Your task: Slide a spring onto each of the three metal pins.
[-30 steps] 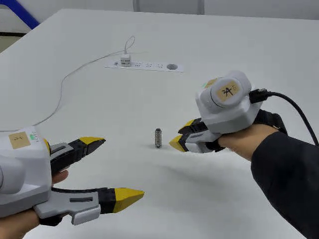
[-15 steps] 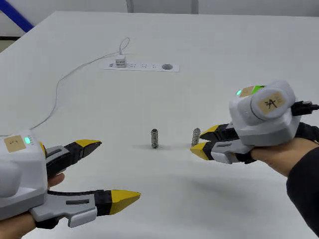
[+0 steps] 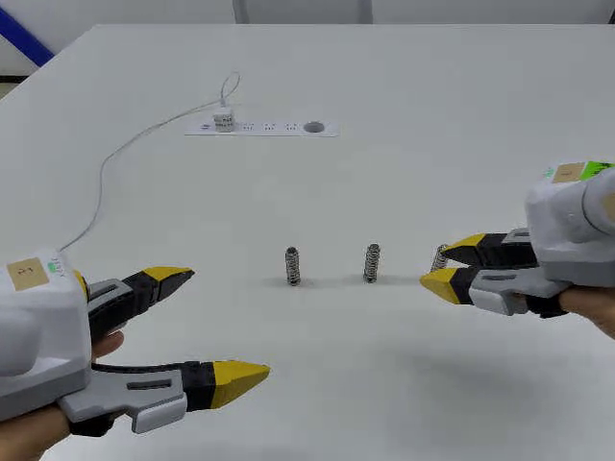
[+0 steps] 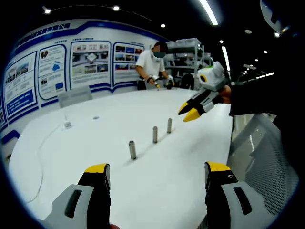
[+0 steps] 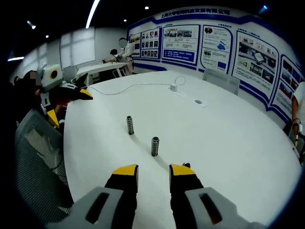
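Three short metal pins stand upright in a row across the white table [image 3: 413,106], each with a grey coil spring around it. The left pin [image 3: 292,266] and the middle pin [image 3: 372,262] stand in the open, well apart from each other, and the spring on each covers most of its height. The right pin [image 3: 441,255] stands at the very tips of the right gripper [image 3: 434,266], which reaches in from the right. Its yellow tips stand in front of the pin's lower part in the head view. In the right gripper view just the pin's dark top shows beside one jaw tip, outside the gap, and whether that jaw touches it cannot be told. The right gripper's jaws stand a narrow gap apart with nothing between them. The left gripper [image 3: 205,324] is held at the near left, well apart from the pins, its jaws spread wide and empty.

At the far side of the table lies a white power strip [image 3: 279,127] with a white plug [image 3: 223,121] in it. A thin white cable [image 3: 115,158] curves from the plug toward the near left edge. The gripper views show a wall of blue and white display boards [image 4: 52,62] and a person in a white shirt [image 4: 150,67] at another table. A grey mesh surface [image 4: 259,143] beside the table is cut off and hard to identify.
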The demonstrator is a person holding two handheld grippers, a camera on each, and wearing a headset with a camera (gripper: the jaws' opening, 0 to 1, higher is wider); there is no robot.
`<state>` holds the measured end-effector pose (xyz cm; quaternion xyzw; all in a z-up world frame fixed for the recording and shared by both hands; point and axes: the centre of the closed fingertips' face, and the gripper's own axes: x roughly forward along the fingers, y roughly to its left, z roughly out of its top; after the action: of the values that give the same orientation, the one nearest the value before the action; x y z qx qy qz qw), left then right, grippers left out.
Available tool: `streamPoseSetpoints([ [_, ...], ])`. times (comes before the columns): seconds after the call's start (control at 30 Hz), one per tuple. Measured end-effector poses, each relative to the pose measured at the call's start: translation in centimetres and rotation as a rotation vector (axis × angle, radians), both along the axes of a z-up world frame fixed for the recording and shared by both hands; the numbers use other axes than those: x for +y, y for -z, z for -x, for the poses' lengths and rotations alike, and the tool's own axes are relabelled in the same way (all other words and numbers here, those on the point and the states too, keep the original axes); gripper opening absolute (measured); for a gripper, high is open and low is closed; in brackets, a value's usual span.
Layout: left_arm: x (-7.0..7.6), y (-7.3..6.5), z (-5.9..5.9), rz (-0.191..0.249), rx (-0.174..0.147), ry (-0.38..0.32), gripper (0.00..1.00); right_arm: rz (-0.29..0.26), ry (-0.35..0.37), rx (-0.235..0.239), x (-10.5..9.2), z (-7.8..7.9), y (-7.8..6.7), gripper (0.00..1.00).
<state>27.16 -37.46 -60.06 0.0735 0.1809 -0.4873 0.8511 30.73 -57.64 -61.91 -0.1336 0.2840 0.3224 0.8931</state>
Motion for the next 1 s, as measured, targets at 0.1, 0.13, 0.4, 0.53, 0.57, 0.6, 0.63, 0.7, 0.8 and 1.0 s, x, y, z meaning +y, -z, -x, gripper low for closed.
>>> streamPoseSetpoints([
  [0.1,0.0,0.1,0.0,-0.001,0.002,0.001,0.83,-0.006,0.004,-0.016,-0.9,0.2,-0.2,0.28],
  [0.13,-0.1,0.2,0.0,-0.002,0.003,0.002,0.83,-0.008,0.008,-0.019,-1.1,0.2,-0.2,0.29],
  [0.4,-0.1,0.6,-0.2,-0.004,0.011,0.001,0.83,-0.045,0.02,-0.043,-2.9,1.0,0.0,0.37],
  [0.53,-0.1,0.7,-0.2,-0.005,0.016,0.003,0.83,-0.062,0.02,-0.06,-3.3,1.3,0.0,0.42],
  [0.57,-0.1,0.7,-0.2,-0.005,0.017,0.003,0.83,-0.067,0.022,-0.064,-3.4,1.3,0.0,0.43],
  [0.6,-0.1,0.8,-0.2,-0.005,0.017,0.003,0.83,-0.069,0.023,-0.065,-3.5,1.4,0.0,0.45],
  [0.63,-0.1,0.8,-0.2,-0.005,0.018,0.004,0.83,-0.071,0.023,-0.066,-3.6,1.4,0.1,0.47],
  [0.7,-0.1,0.9,-0.3,-0.003,0.019,0.004,0.83,-0.078,0.02,-0.074,-3.6,1.5,0.0,0.51],
  [0.8,-0.1,0.9,-0.3,-0.001,0.021,0.002,0.83,-0.082,0.02,-0.073,-3.7,1.8,0.2,0.55],
  [1.0,-0.1,1.1,-0.3,0.001,0.026,0.003,0.83,-0.084,0.024,-0.074,-3.8,2.4,0.6,0.61],
])
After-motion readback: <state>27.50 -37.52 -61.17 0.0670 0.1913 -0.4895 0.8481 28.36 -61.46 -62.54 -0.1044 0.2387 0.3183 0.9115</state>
